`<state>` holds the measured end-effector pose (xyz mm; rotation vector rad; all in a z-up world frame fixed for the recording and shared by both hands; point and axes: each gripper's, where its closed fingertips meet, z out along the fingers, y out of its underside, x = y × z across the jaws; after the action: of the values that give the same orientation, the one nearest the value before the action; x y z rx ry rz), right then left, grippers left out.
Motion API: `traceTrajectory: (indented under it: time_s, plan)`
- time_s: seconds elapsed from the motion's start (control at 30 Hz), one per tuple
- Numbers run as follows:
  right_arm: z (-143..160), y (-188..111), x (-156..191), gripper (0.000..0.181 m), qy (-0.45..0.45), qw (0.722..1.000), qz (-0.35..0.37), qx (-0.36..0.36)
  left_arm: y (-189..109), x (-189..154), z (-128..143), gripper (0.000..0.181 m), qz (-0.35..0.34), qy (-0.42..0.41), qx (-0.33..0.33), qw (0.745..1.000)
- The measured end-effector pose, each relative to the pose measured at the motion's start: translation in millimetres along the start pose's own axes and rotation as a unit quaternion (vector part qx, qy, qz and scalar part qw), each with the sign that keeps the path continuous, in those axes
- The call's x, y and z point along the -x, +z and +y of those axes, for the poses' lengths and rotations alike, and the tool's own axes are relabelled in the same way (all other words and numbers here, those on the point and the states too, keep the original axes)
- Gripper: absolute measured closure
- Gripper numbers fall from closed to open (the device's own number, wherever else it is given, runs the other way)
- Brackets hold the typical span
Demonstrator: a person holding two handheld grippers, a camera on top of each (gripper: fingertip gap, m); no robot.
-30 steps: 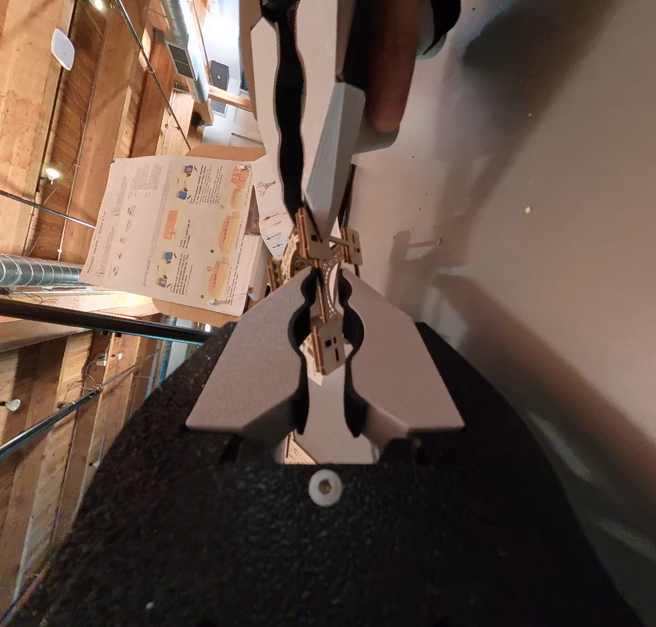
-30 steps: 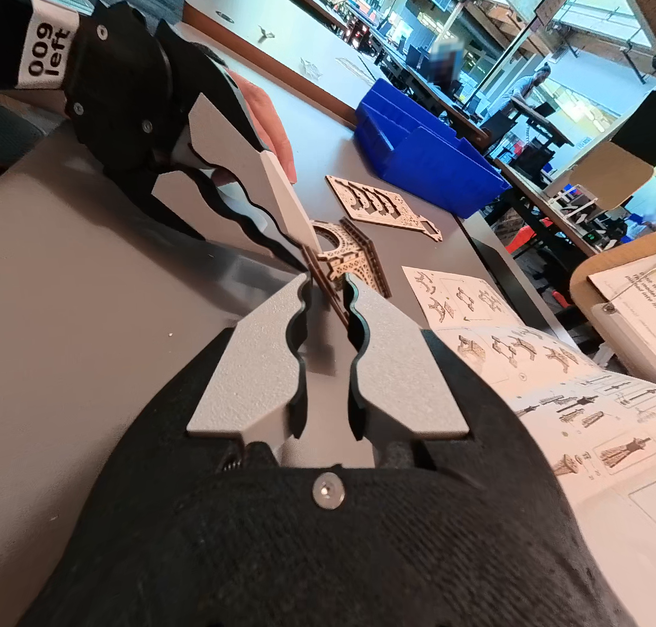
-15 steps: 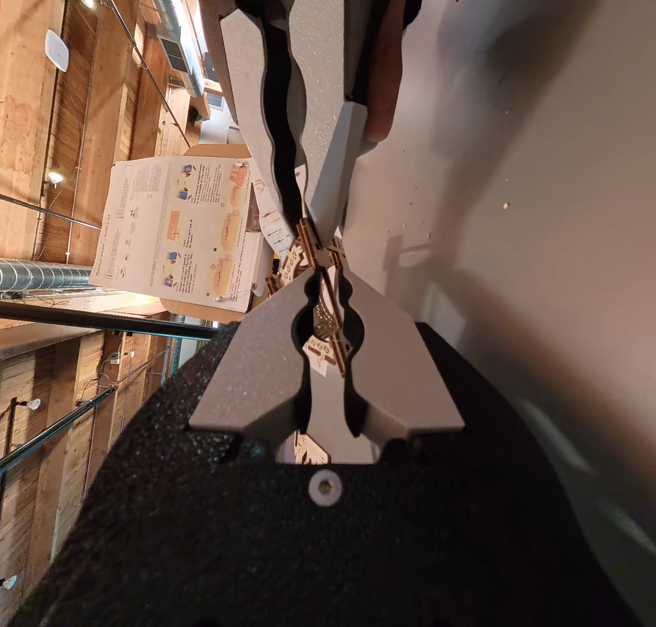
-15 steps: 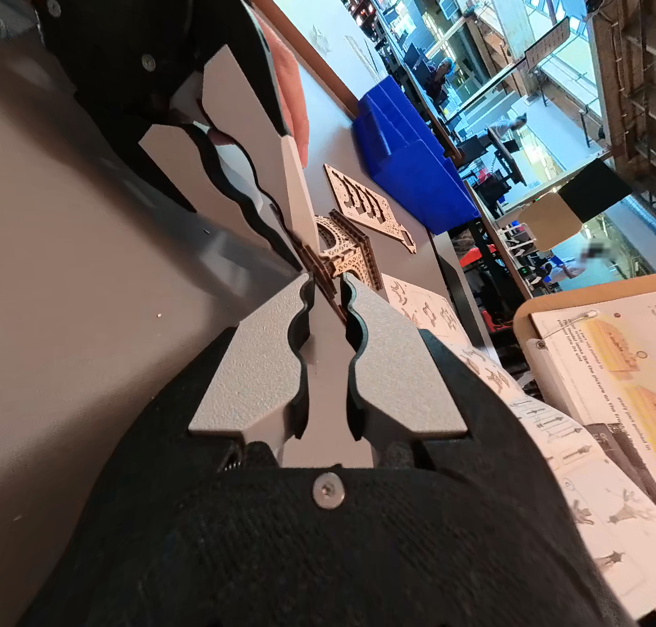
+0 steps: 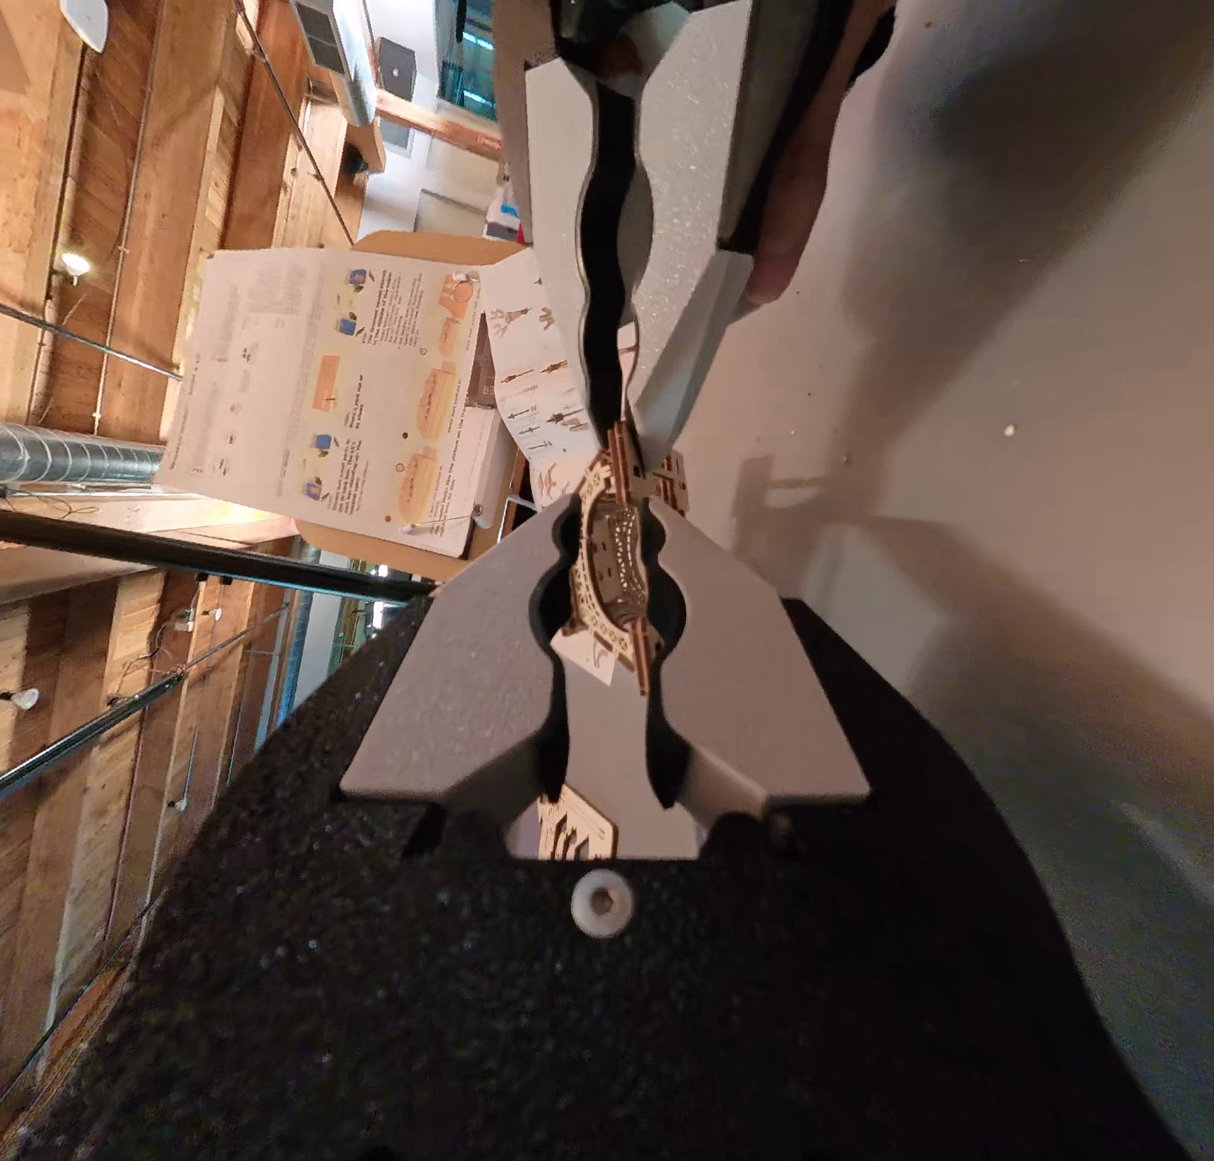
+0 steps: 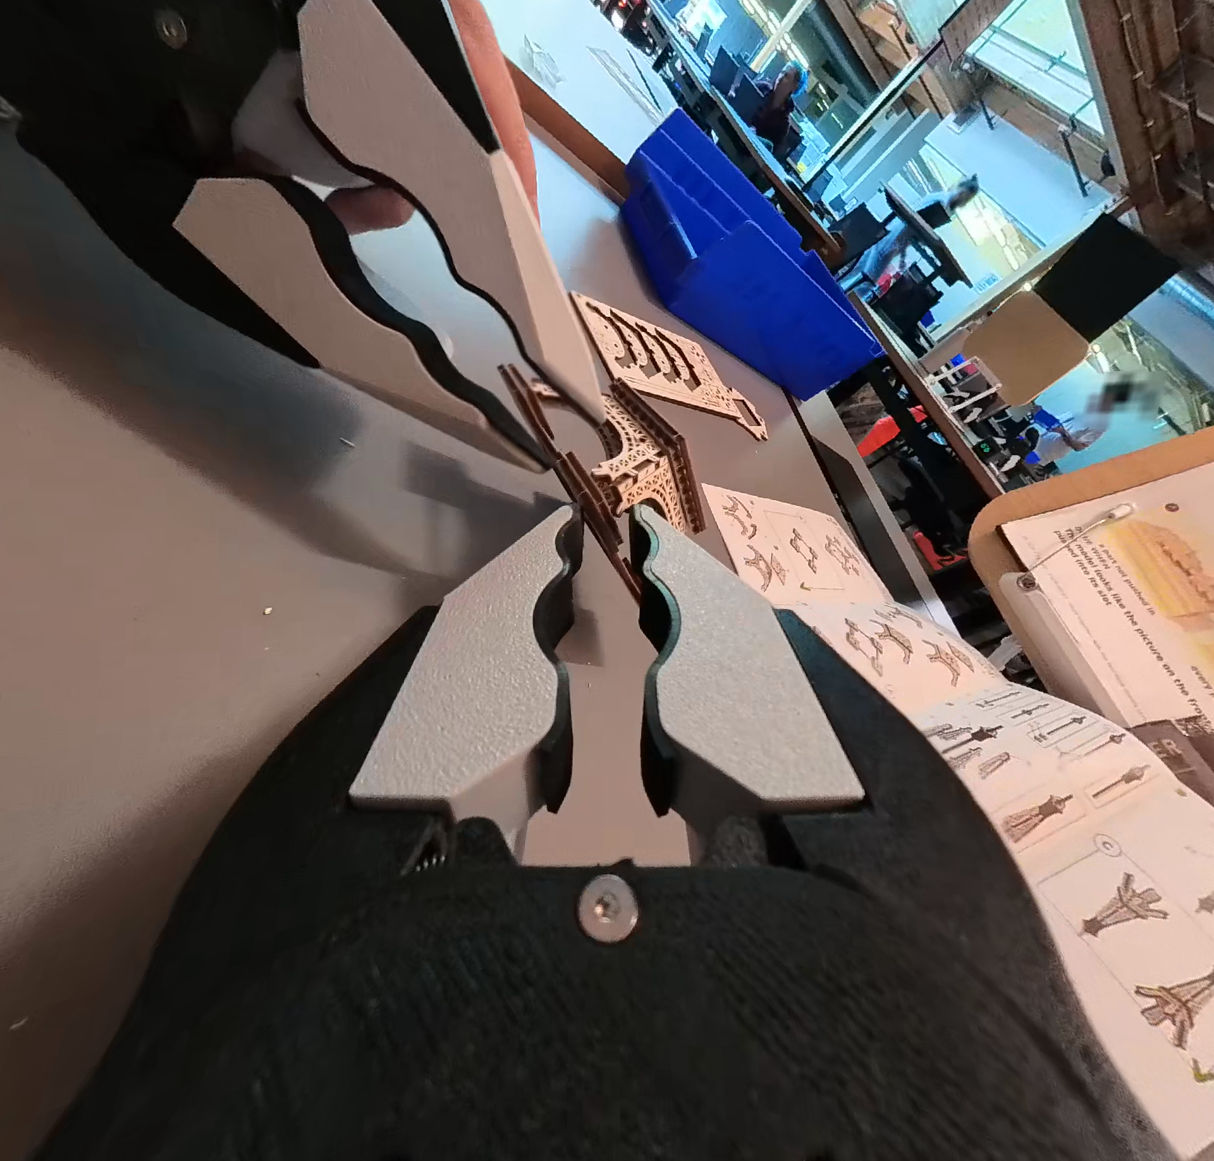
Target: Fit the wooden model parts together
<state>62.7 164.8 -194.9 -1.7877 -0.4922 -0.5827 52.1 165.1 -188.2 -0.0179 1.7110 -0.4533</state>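
Grey desk (image 6: 164, 604) surface lies below. A laser-cut wooden arched tower section (image 5: 611, 564) is clamped in the left gripper (image 5: 607, 512) jaws; the right gripper (image 6: 604, 531) jaws pinch a thin wooden panel (image 6: 594, 512) meeting it. Seating looks unfinished; a wooden parts sheet (image 6: 663, 361) remains unused.

Workshop — timber ceiling (image 5: 164, 144), ducting (image 5: 72, 456), worktables (image 6: 571, 45)

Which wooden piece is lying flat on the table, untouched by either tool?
The flat cut-out sheet beside the blue bin; the arched tower assembly is pinched between both tools.
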Motion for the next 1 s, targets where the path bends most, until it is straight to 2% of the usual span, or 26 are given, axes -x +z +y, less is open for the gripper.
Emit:
traceTrajectory:
  time_s: [0.27,0.43,0.6,0.83,1.0]
  plan:
    - [-1,-1,2,0.171,0.009,1.000,-0.009,-0.019,5,-6,0,0.176,0.017,-0.015,0.020,1.000]
    - [-3,-4,-8,0.147,0.020,0.999,0.018,-0.040,4,-7,-3,0.176,0.020,-0.023,-0.001,1.000]
    - [-9,-3,4,0.165,0.009,0.998,-0.017,-0.059,4,-6,-7,0.177,0.028,-0.051,-0.024,0.998]
    - [0,4,3,0.168,-0.017,1.000,-0.001,-0.013,5,-5,-4,0.174,0.025,-0.040,-0.026,0.999]
    - [1,3,3,0.169,-0.013,1.000,-0.003,-0.016,7,-7,1,0.175,0.032,-0.038,-0.006,0.999]
